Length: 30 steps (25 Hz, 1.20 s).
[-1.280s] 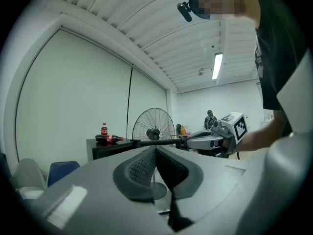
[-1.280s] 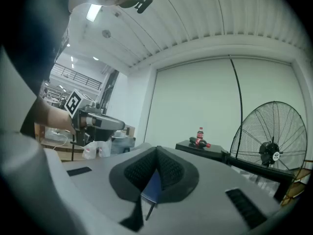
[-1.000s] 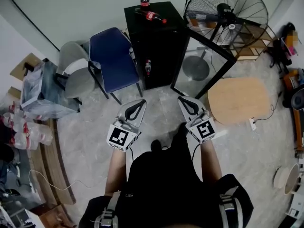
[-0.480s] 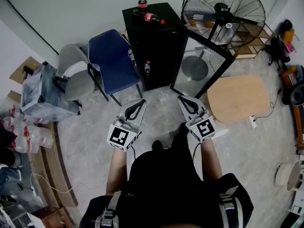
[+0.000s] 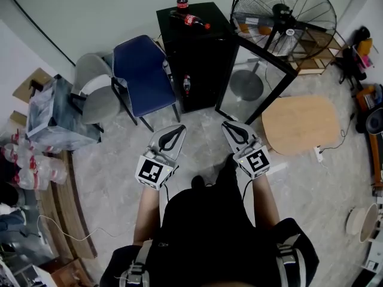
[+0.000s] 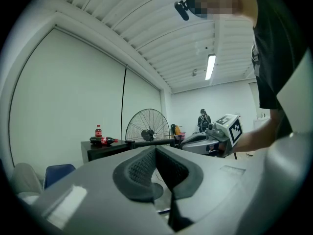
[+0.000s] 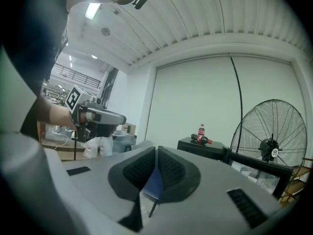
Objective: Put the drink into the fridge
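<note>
Head view: left gripper (image 5: 174,131) and right gripper (image 5: 234,128) both clenched, empty. Ahead, black fridge (image 5: 200,58), its glass door (image 5: 254,82) open beyond the right gripper, blue chair (image 5: 140,70) beyond the left. On top: upright bottle (image 5: 182,2), lying bottle (image 5: 191,21), red labels, probably cola; print unreadable.

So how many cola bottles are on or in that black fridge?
3. An upright bottle on the fridge top, a lying bottle beside it, and a third bottle inside the open fridge. Others may be hidden inside.

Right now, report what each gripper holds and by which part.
Nothing is held: the left gripper and the right gripper are both shut and empty.
</note>
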Motion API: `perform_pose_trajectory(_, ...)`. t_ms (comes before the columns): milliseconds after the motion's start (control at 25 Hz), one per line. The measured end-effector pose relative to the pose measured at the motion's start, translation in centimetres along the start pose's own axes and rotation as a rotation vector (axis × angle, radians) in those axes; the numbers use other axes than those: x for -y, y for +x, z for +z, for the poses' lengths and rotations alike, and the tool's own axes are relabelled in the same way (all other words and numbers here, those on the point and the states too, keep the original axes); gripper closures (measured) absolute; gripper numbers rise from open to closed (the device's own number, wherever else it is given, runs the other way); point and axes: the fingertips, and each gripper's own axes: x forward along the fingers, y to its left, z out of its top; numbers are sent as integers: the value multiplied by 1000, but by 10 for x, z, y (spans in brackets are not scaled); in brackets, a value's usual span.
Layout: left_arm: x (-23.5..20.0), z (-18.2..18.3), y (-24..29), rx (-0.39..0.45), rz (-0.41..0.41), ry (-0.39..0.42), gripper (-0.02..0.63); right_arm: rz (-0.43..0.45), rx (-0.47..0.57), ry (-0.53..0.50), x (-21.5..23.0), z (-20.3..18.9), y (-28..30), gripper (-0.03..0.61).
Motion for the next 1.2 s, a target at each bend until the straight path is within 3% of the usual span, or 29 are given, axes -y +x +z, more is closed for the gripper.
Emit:
perform_pose_trajectory(160, 3, -2, -1, -8, -13, 0, 601, 15, 5, -1, -5, 1, 1, 530)
perform_pose_trajectory(400, 8, -3, -1, -8, -31, -2, 535, 24, 34, -2, -7, 7, -1, 400)
perform_pose_trajectory(840, 21, -3, 0, -15, -74, 21, 418, 23, 48, 11, -10, 10, -4, 260)
perform_pose_trajectory(1200, 18, -5, -8, -15, -74, -7, 367, 11, 35, 19, -18, 4, -10, 224)
